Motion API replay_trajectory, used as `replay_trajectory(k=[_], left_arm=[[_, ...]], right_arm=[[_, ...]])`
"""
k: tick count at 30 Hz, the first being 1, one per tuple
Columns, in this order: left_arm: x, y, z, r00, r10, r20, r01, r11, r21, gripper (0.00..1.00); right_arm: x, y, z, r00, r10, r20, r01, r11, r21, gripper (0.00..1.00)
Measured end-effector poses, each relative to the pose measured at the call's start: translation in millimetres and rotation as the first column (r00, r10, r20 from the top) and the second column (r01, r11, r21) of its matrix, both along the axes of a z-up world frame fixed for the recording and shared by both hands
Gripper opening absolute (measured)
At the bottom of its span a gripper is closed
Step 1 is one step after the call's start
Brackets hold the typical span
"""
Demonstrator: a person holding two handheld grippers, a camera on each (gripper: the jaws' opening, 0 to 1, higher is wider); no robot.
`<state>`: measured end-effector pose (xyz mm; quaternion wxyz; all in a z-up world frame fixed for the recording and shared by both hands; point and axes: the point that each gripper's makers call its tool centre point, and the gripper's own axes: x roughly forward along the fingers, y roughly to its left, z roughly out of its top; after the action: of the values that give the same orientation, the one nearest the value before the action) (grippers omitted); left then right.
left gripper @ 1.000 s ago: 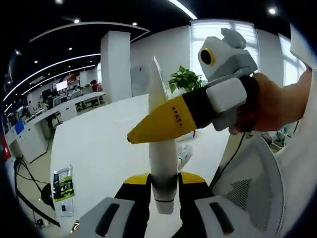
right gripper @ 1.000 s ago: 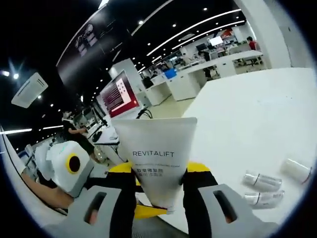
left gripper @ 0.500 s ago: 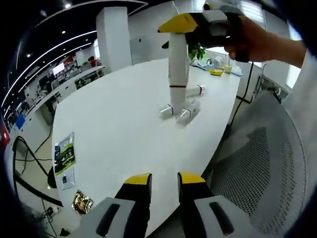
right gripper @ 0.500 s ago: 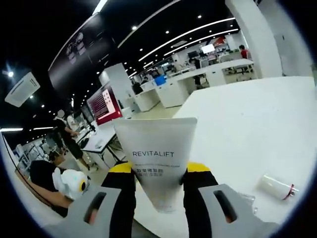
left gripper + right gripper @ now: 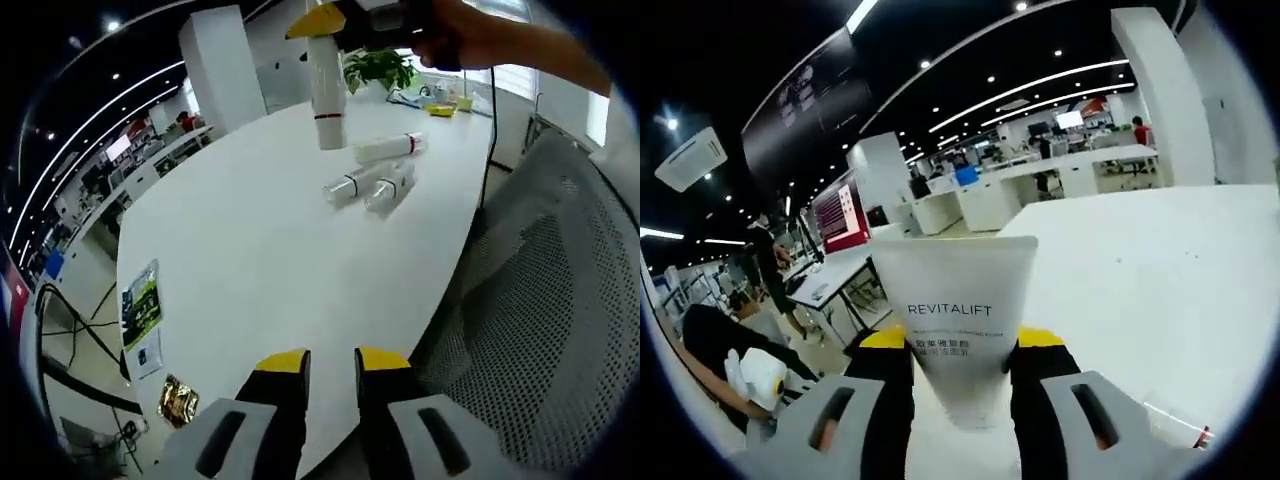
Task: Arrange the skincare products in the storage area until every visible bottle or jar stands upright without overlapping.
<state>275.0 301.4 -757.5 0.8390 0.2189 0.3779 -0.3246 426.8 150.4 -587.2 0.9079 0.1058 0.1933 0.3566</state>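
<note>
My right gripper (image 5: 962,345) is shut on a white tube (image 5: 960,320) printed REVITALIFT, crimped end up in its own view. In the left gripper view, that right gripper (image 5: 325,15) holds the tube (image 5: 325,95) cap down above the far part of the white table (image 5: 250,260). Three small white bottles lie on their sides just beyond and below it: one with a red band (image 5: 388,147) and two side by side (image 5: 345,187) (image 5: 390,185). My left gripper (image 5: 330,365) is open over the table's near edge with nothing between its jaws. It also appears low on the left (image 5: 760,370).
A printed leaflet (image 5: 140,300) and a gold wrapper (image 5: 180,400) lie near the table's left edge. A grey mesh chair (image 5: 540,320) stands to the right of the table. A potted plant (image 5: 380,68) sits at the far end. One lying bottle (image 5: 1175,425) peeks in at the lower right.
The left gripper let go of the tube and drew back to the table's near edge. The right gripper carried the tube off over the table, close to the lying bottles.
</note>
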Motion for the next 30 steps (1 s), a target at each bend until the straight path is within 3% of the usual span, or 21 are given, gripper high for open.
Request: replay_trajectory(k=[10,21,27,30], left_arm=[[-1.2,12,-10.0,0.999,0.037,-0.03,-0.036,0.998,0.045,0.18],[-1.9,19,-12.9,0.996,0.079,-0.05,-0.076,0.996,0.051,0.16],[-2.0,22,-14.4,0.994,0.096,-0.059,-0.092,0.994,0.056,0.16],[-2.0,21,-14.1,0.994,0.096,-0.055,-0.093,0.994,0.055,0.16]], right_arm=[[53,-3,-9.2,1.0,-0.021,0.024,0.022,0.999,-0.047,0.34],[97,6,-27.1,1.0,-0.02,0.017,0.021,0.996,-0.09,0.34],[122,4,-30.3,0.999,-0.039,0.027,0.041,0.992,-0.117,0.34],[142,-1,-41.2,0.998,-0.053,0.023,0.056,0.989,-0.141,0.34]])
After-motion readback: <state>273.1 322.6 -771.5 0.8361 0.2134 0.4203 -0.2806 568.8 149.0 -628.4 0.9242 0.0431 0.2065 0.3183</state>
